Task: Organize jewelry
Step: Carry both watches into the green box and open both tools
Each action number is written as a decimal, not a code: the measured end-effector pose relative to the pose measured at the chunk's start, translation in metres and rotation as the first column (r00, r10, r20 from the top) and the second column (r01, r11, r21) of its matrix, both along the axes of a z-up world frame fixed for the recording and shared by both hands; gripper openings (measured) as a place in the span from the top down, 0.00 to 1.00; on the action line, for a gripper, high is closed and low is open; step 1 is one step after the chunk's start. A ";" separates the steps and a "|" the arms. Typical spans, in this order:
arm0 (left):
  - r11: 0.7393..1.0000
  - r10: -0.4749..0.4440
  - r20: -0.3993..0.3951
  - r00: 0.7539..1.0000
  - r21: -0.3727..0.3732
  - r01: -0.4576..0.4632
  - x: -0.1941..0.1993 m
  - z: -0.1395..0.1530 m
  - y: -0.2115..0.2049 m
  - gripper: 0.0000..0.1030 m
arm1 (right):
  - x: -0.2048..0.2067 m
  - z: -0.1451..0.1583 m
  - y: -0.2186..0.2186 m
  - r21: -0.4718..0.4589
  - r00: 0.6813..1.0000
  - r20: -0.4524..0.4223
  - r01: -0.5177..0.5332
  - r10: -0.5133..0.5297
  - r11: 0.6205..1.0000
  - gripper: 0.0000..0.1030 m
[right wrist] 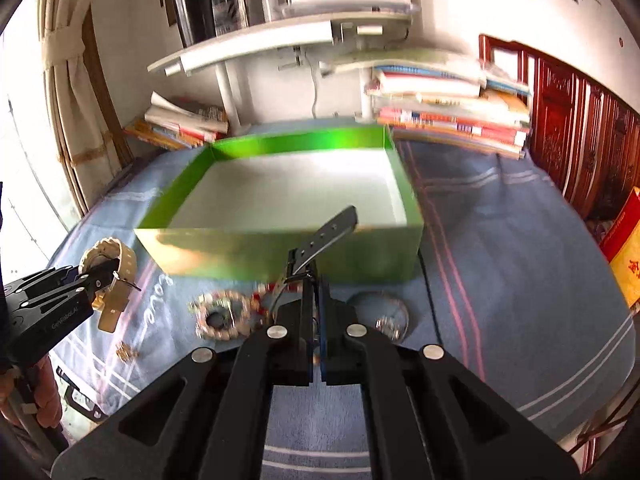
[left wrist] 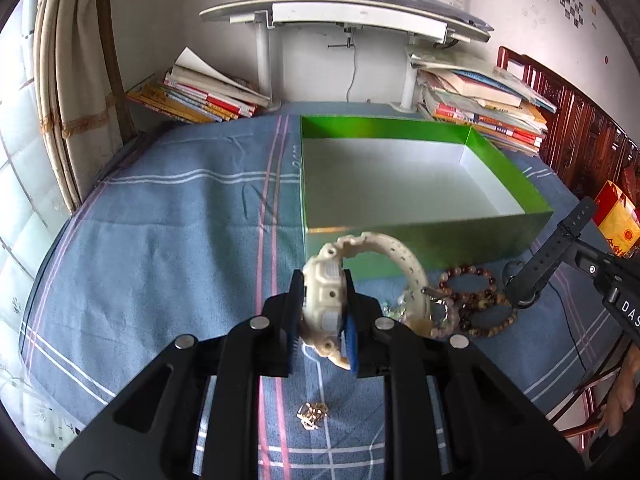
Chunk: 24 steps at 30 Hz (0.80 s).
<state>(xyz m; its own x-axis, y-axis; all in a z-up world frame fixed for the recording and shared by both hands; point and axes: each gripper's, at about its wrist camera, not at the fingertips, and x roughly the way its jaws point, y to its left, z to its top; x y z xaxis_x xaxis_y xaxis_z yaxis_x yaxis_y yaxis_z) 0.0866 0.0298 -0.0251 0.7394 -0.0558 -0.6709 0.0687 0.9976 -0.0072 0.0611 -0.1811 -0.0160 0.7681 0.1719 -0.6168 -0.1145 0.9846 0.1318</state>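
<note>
Blue cloth (left wrist: pixel 160 240): gold chain (left wrist: pixel 313 415) sharp only from left wrist.

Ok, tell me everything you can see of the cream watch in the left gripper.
The cream watch looks like chunky matte plastic: a bulky case with side buttons and a perforated strap arching up and right to a metal buckle. The left gripper clamps its case edge-on, lifted off the blue cloth, just in front of the green box.

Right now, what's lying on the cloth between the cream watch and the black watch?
In the left wrist view, beaded bracelets lie on the blue cloth between the cream watch and the black watch, in front of the green box.
</note>
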 end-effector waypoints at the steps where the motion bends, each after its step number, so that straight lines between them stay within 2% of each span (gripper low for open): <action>1: 1.000 -0.003 0.015 1.000 0.001 0.003 0.003 0.006 -0.002 0.82 | 0.001 0.007 -0.001 0.006 1.000 0.017 -0.005 0.005 1.000 0.97; 5: 1.000 -0.018 0.068 0.998 0.000 0.018 0.025 0.028 -0.008 0.82 | 0.010 0.035 -0.002 0.001 0.994 0.113 0.010 -0.010 1.000 0.97; 9: 0.999 -0.029 0.052 0.998 -0.024 0.030 0.060 0.035 -0.012 0.82 | 0.035 0.054 -0.001 0.008 0.984 0.171 0.049 -0.050 0.999 0.97; 11: 0.999 -0.033 0.031 0.999 -0.011 0.033 0.081 0.032 -0.017 0.82 | 0.056 0.050 0.001 0.002 0.987 0.149 0.066 -0.066 0.998 0.97; 14: 1.000 -0.028 -0.027 0.999 0.006 0.028 0.107 0.015 -0.024 0.82 | 0.090 0.026 0.008 -0.029 0.994 0.069 0.086 -0.084 0.996 0.97; 19: 0.999 -0.042 -0.081 0.996 0.015 0.044 0.128 -0.009 -0.035 0.79 | 0.119 -0.014 0.019 -0.074 0.996 -0.036 0.082 -0.085 0.994 0.97; 22: 0.999 -0.045 -0.051 0.998 0.028 0.046 0.127 -0.006 -0.038 0.59 | 0.118 -0.021 0.017 -0.060 0.995 -0.067 0.072 -0.076 0.996 0.90; 24: 0.998 -0.038 -0.022 0.999 0.043 0.039 0.118 0.000 -0.035 0.58 | 0.109 -0.015 0.012 -0.053 0.996 -0.048 0.074 -0.077 0.996 0.85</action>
